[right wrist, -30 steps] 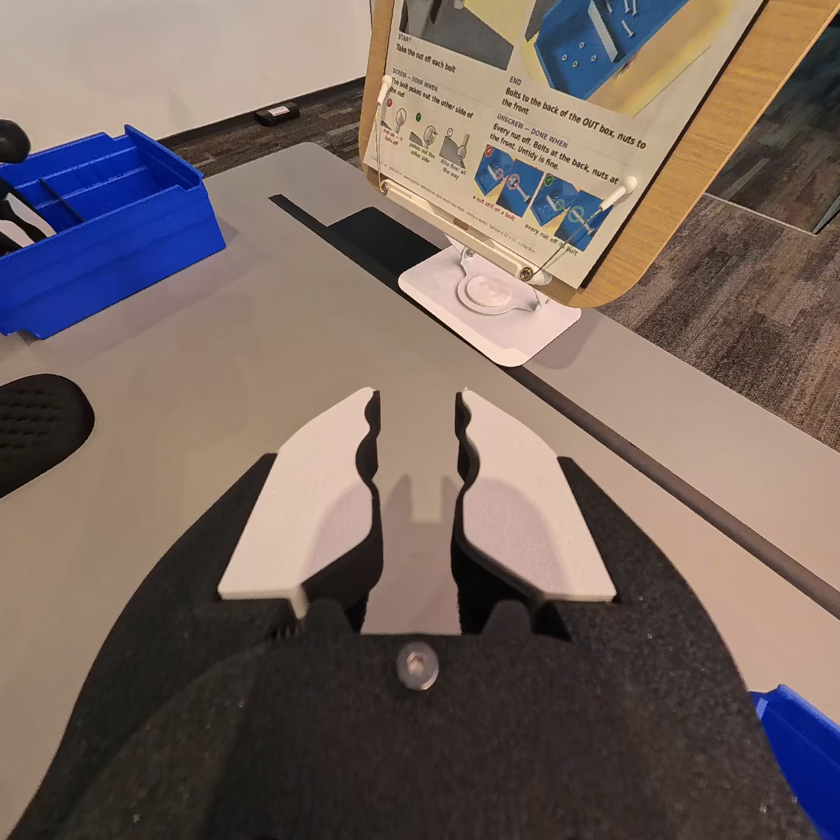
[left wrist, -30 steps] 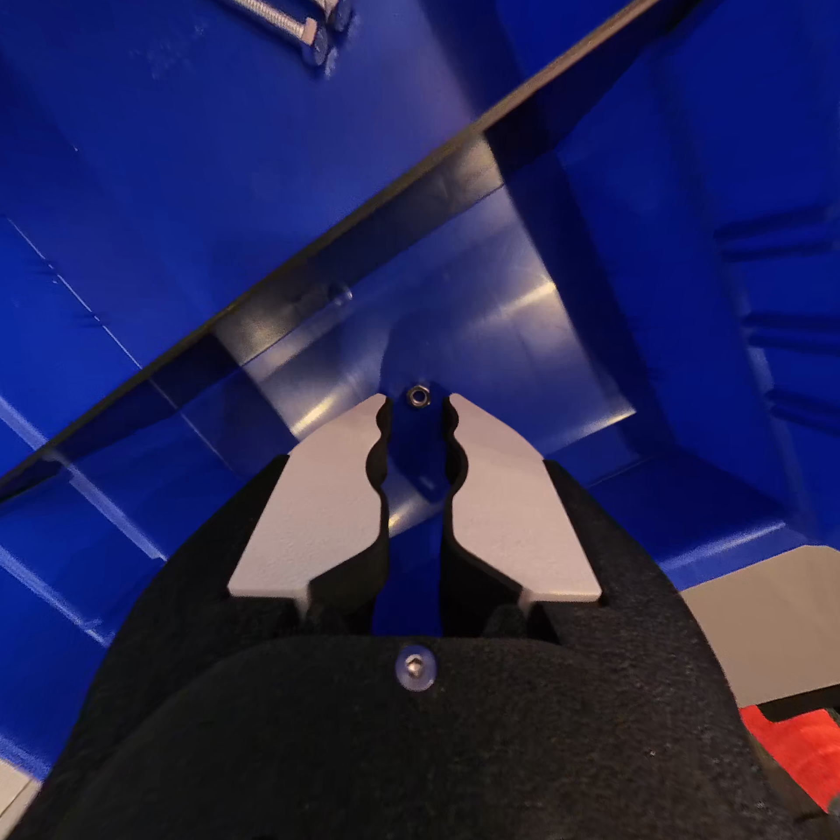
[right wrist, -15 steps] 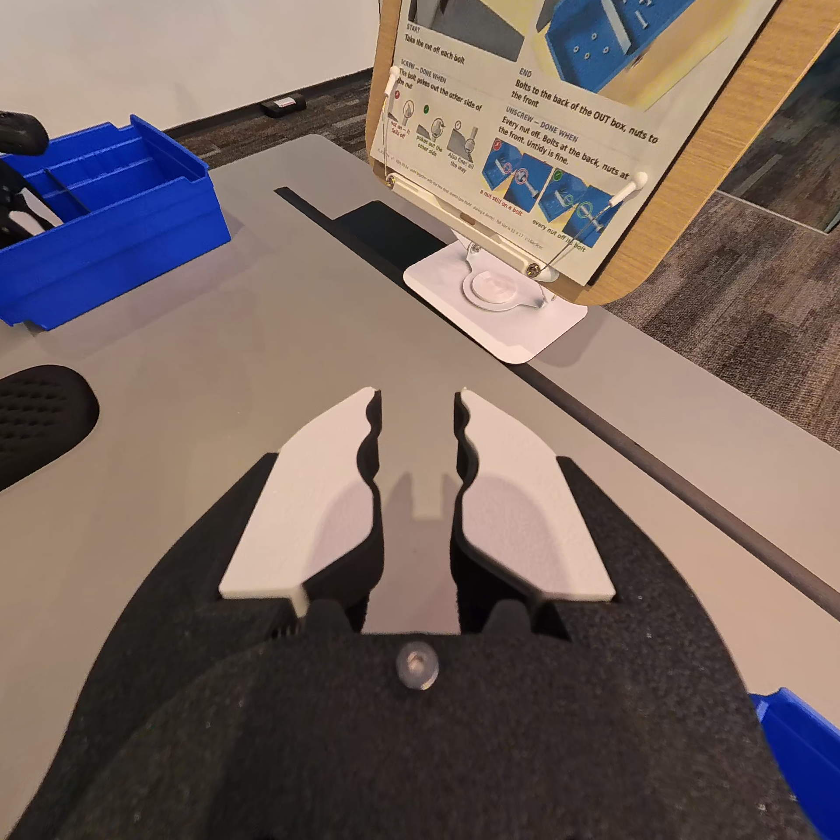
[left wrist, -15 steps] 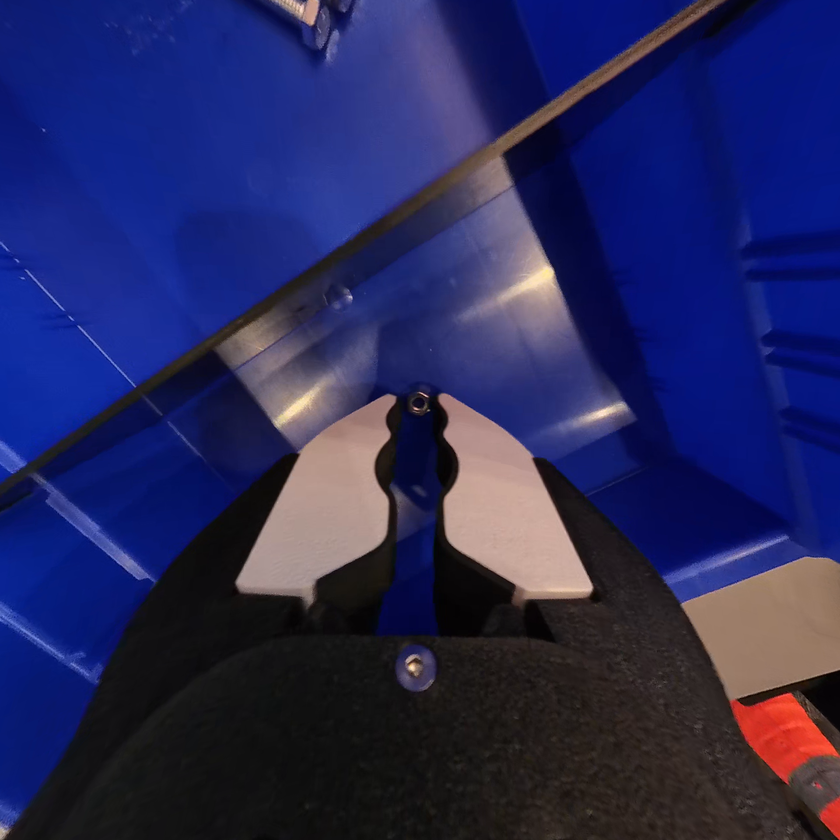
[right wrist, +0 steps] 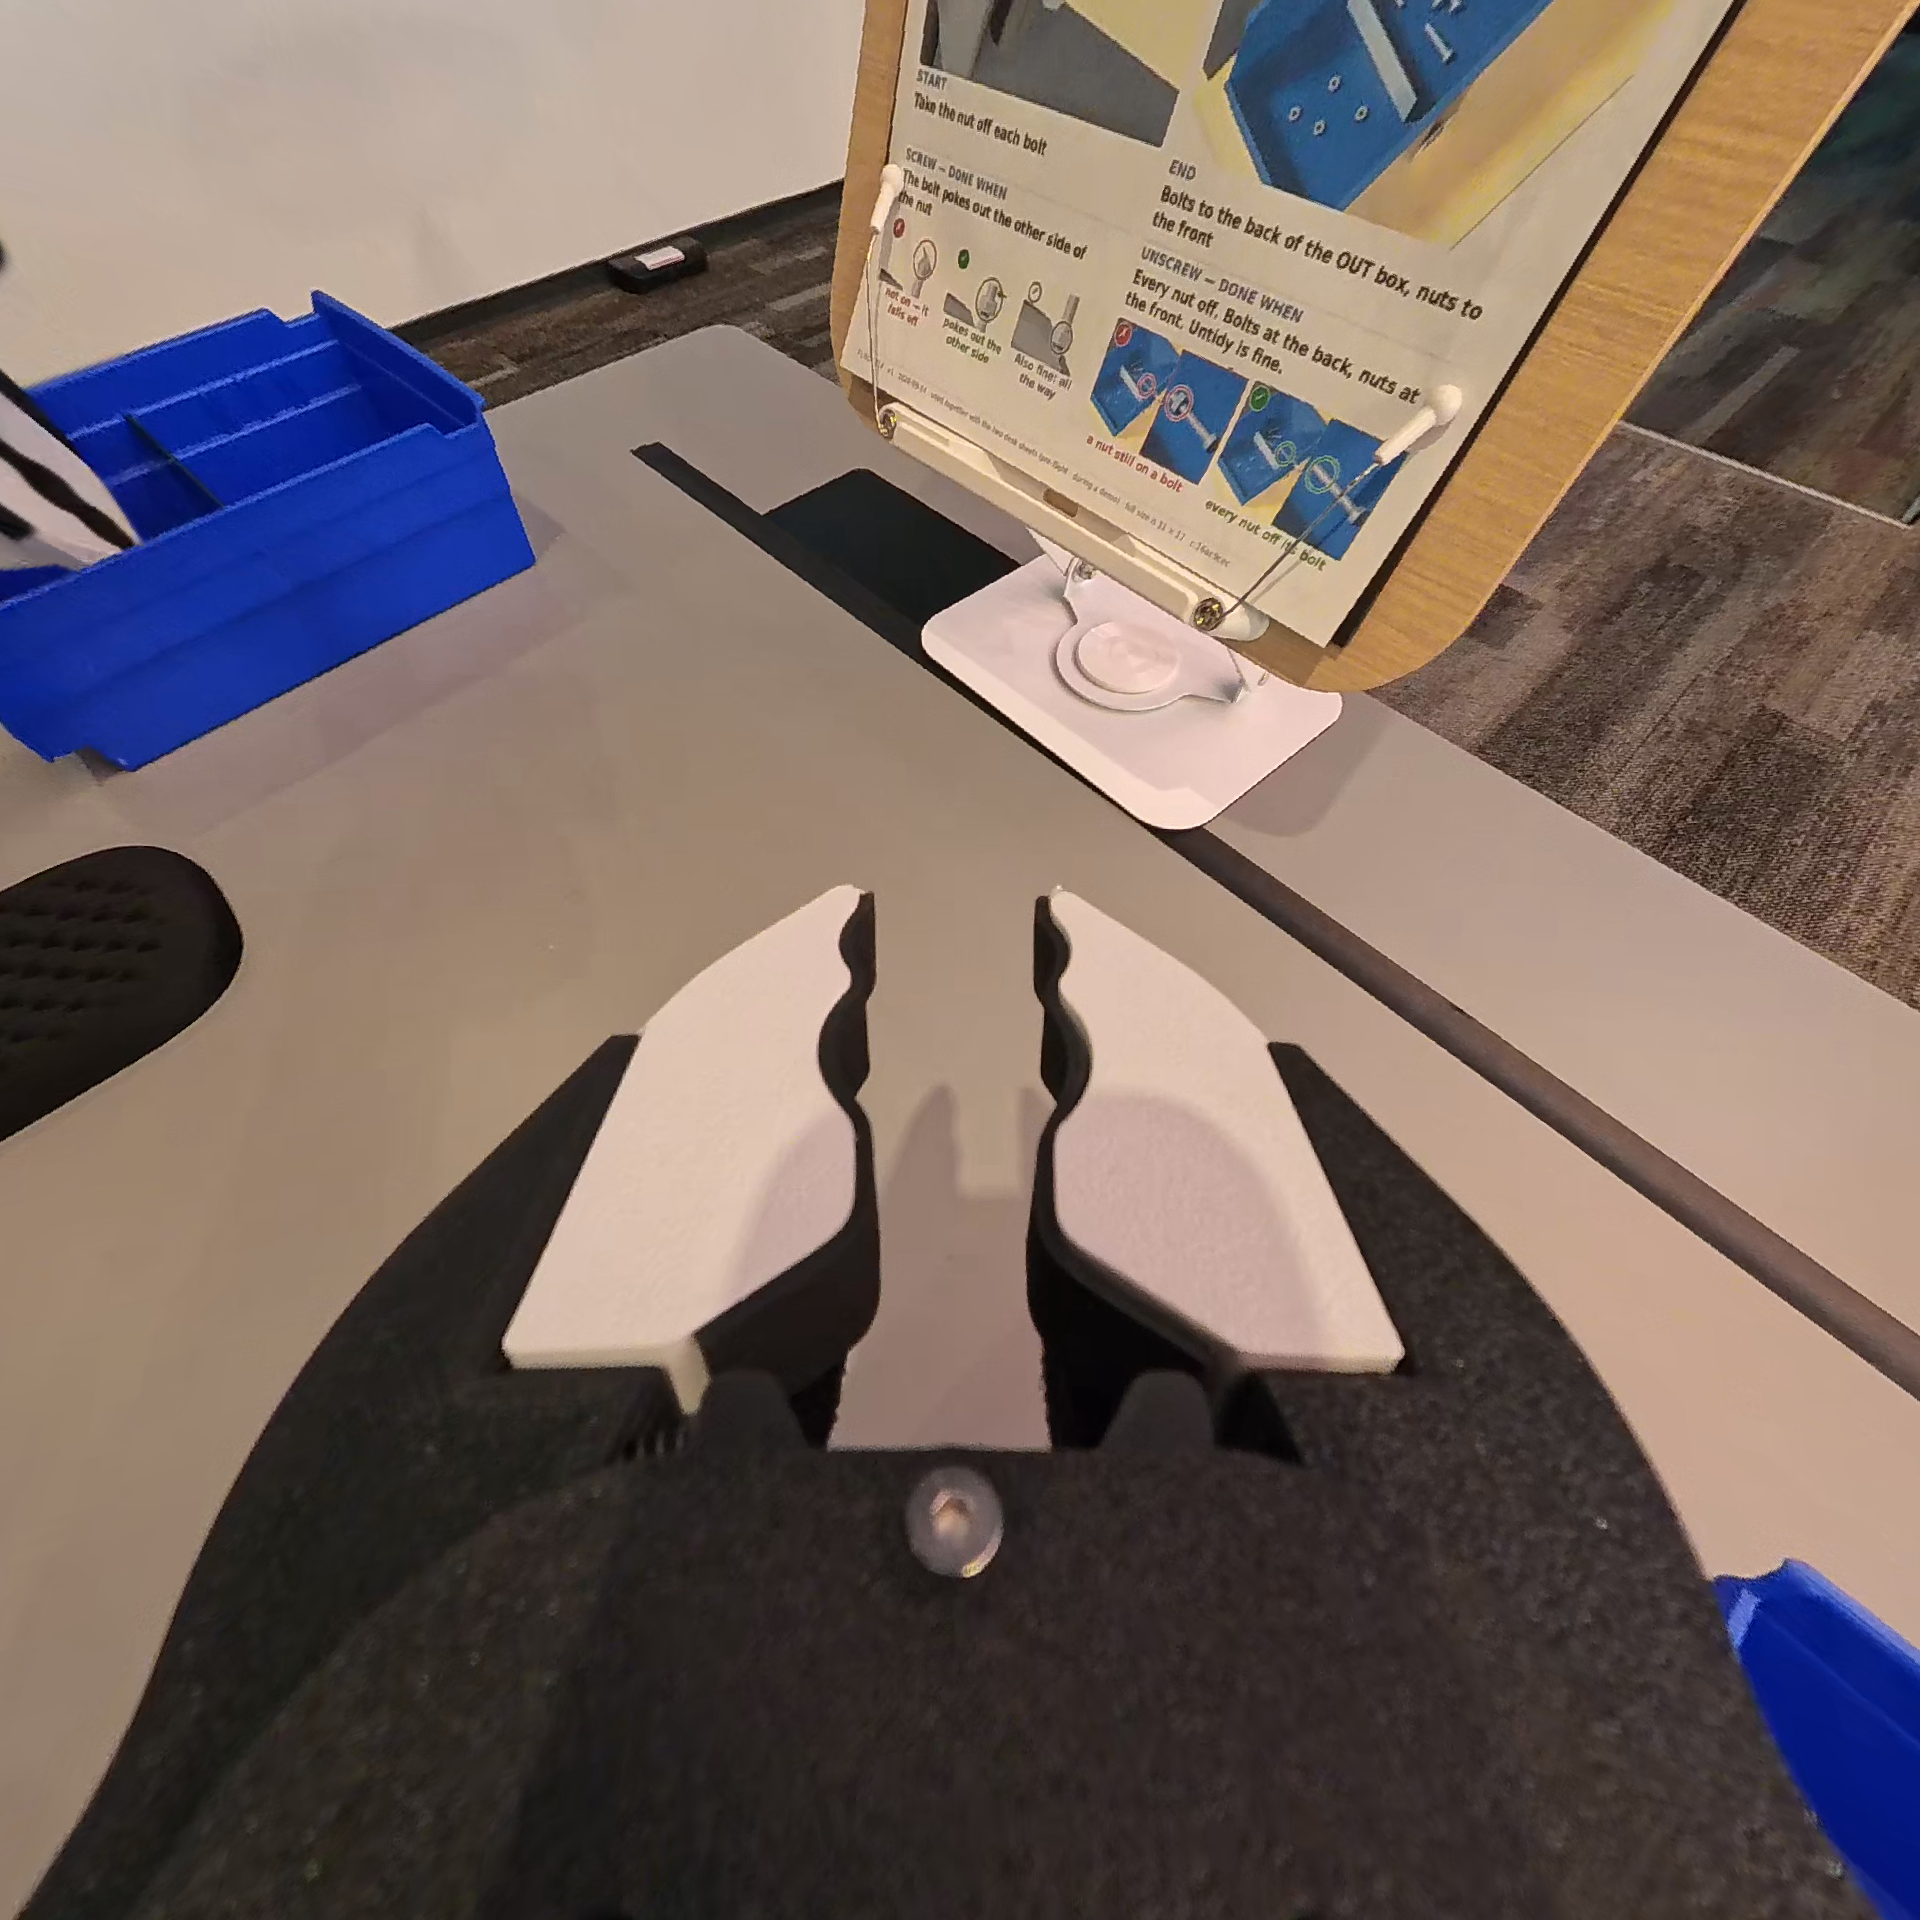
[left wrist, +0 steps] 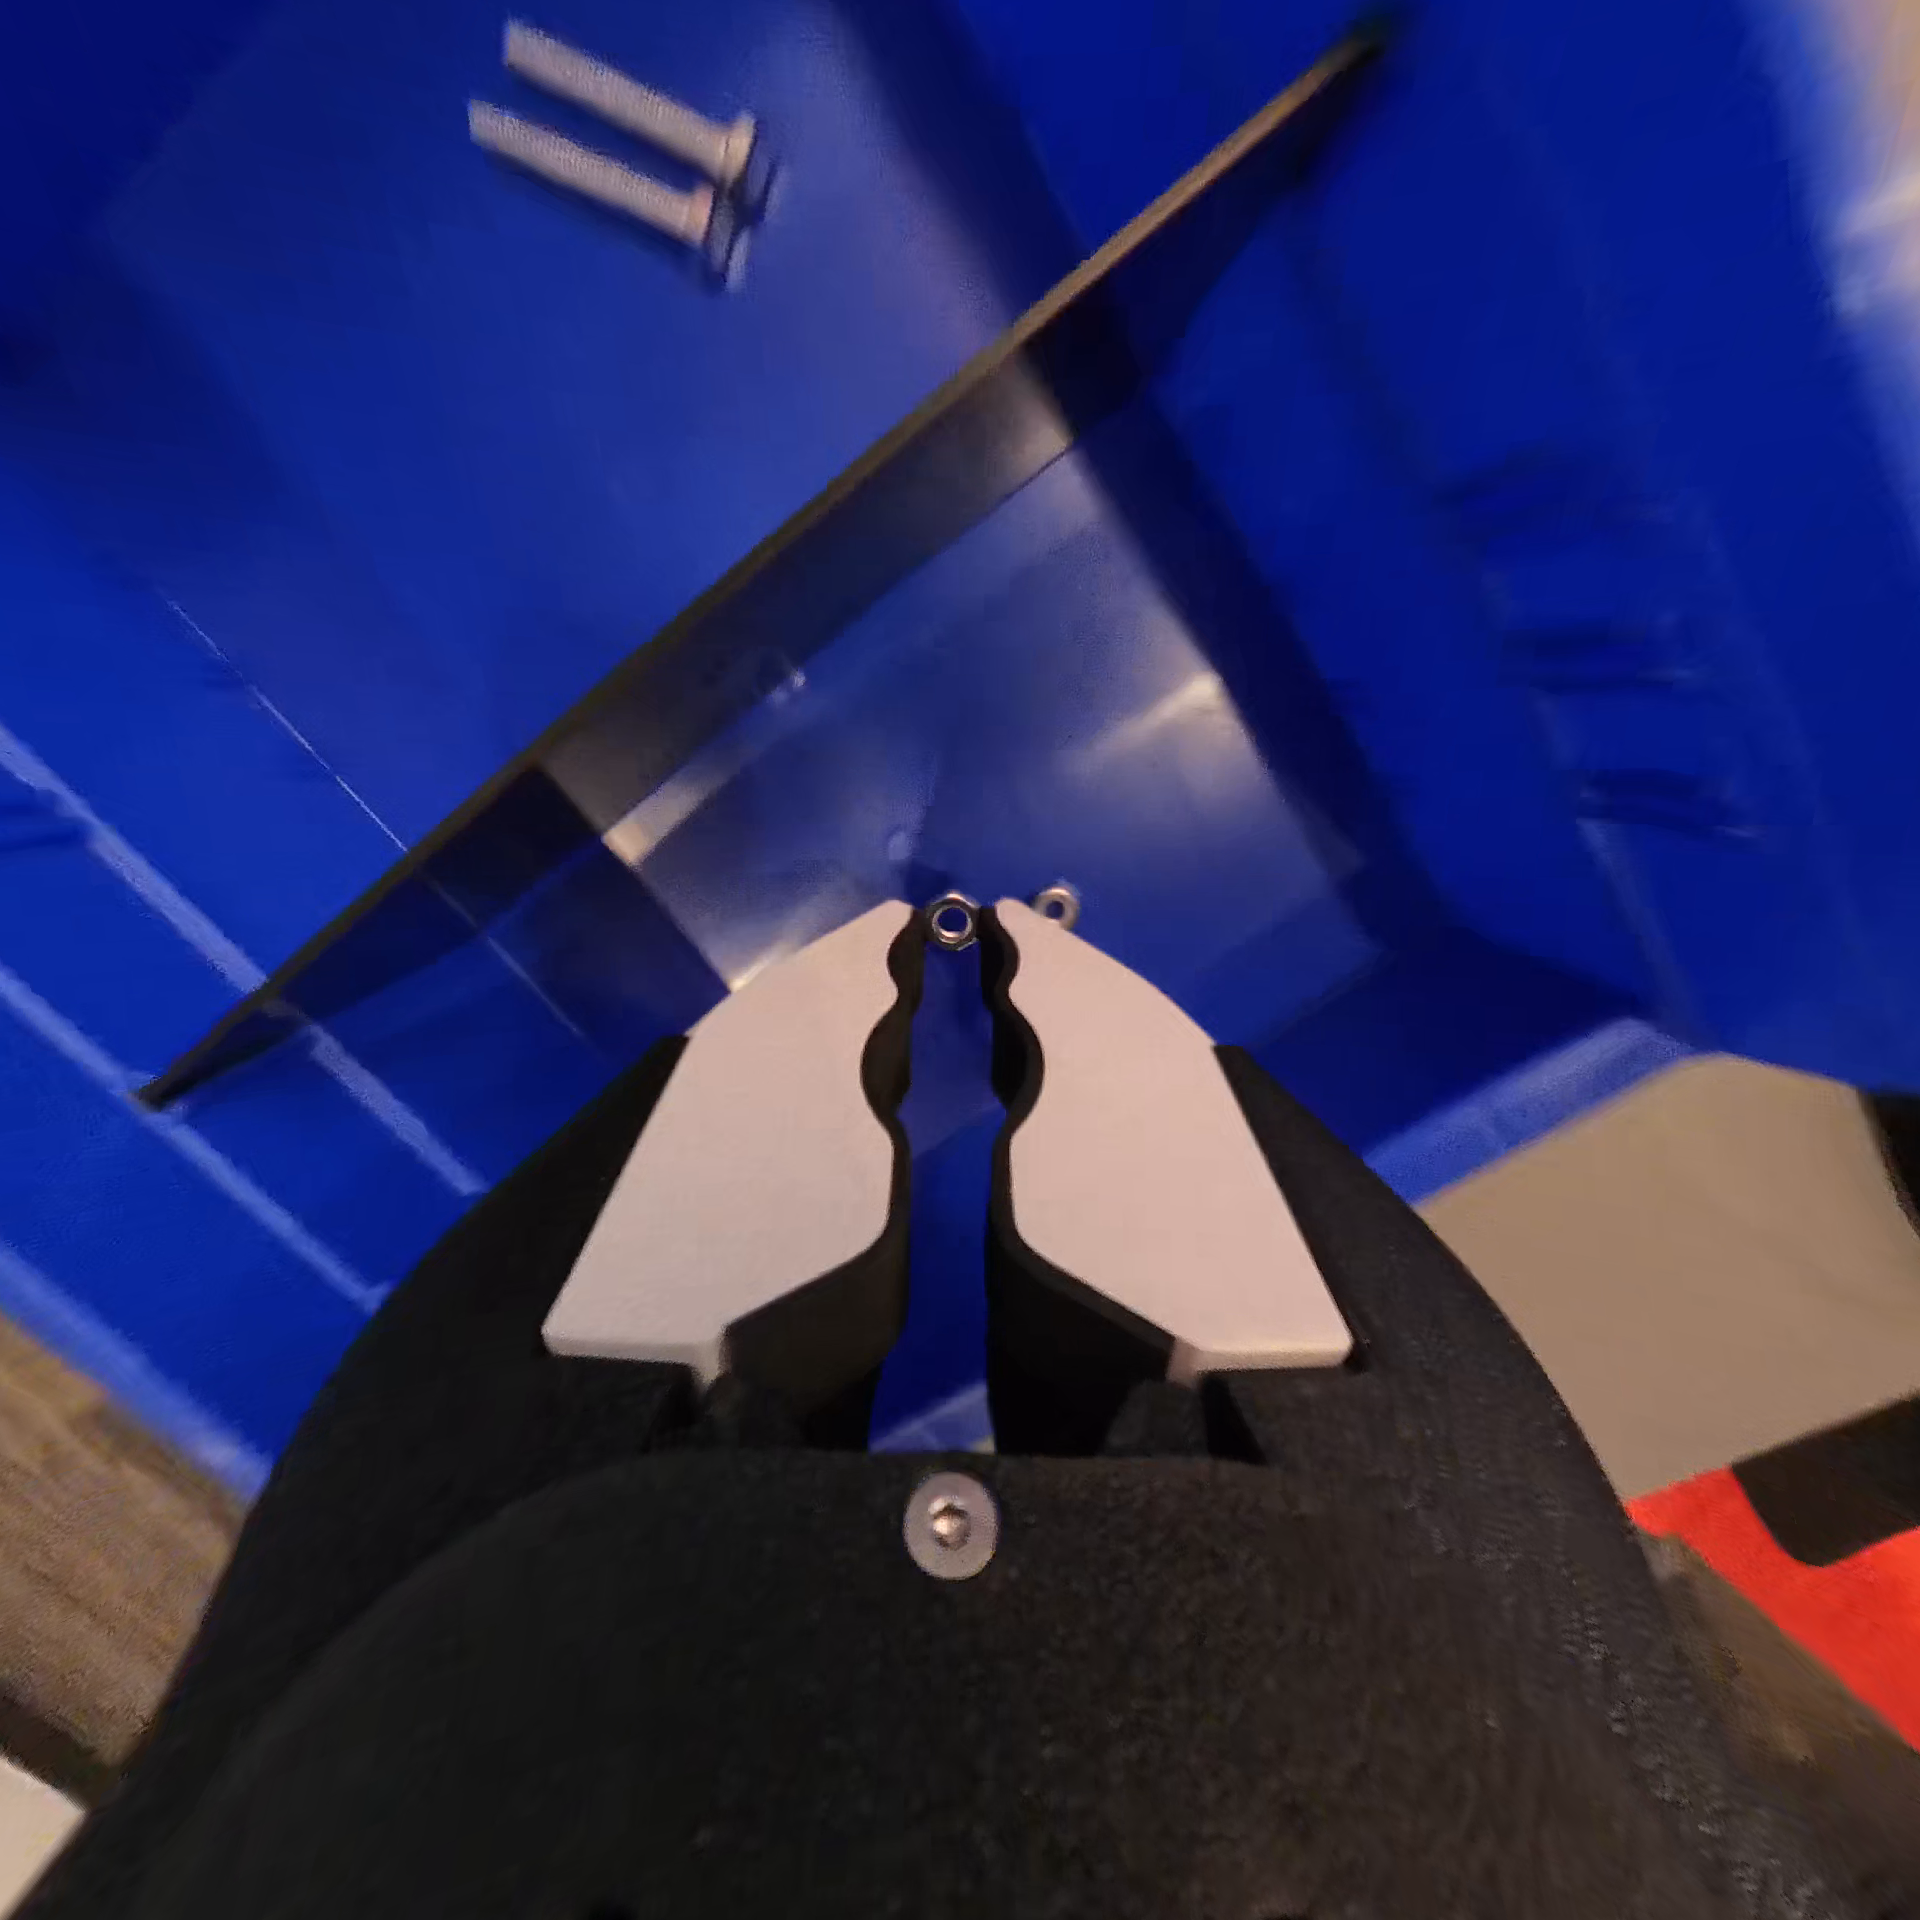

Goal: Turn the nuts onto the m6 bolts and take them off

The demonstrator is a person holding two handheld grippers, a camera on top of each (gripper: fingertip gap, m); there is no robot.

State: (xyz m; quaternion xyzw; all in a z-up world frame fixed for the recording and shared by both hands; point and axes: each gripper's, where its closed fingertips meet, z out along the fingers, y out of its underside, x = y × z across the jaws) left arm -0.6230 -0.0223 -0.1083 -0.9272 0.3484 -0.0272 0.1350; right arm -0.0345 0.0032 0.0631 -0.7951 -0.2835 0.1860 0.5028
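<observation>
In the left wrist view, my left gripper (left wrist: 952,923) is shut on a small silver nut (left wrist: 951,922), pinched between its fingertips above the near compartment of a blue bin (left wrist: 1299,312). A second nut (left wrist: 1058,902) shows just right of the tips. Two silver bolts (left wrist: 613,161) lie in the far compartment beyond a black divider (left wrist: 727,613). In the right wrist view, my right gripper (right wrist: 954,902) is open and empty over the grey table (right wrist: 623,831). The same bin (right wrist: 260,540) stands at the far left, with the left gripper's finger (right wrist: 52,488) over it.
An instruction sheet on a wooden board with a white stand (right wrist: 1132,707) rises at the table's far edge. A black perforated pad (right wrist: 94,977) lies at the left. Another blue bin's corner (right wrist: 1829,1704) shows at the lower right. A red object (left wrist: 1766,1558) sits right of the left gripper. About 60 cm separates my left fingertips from my right.
My left gripper closed on the nut and has lifted back with it; the bin now looks farther off and a second nut shows. The right gripper stayed open and shifted slightly.
</observation>
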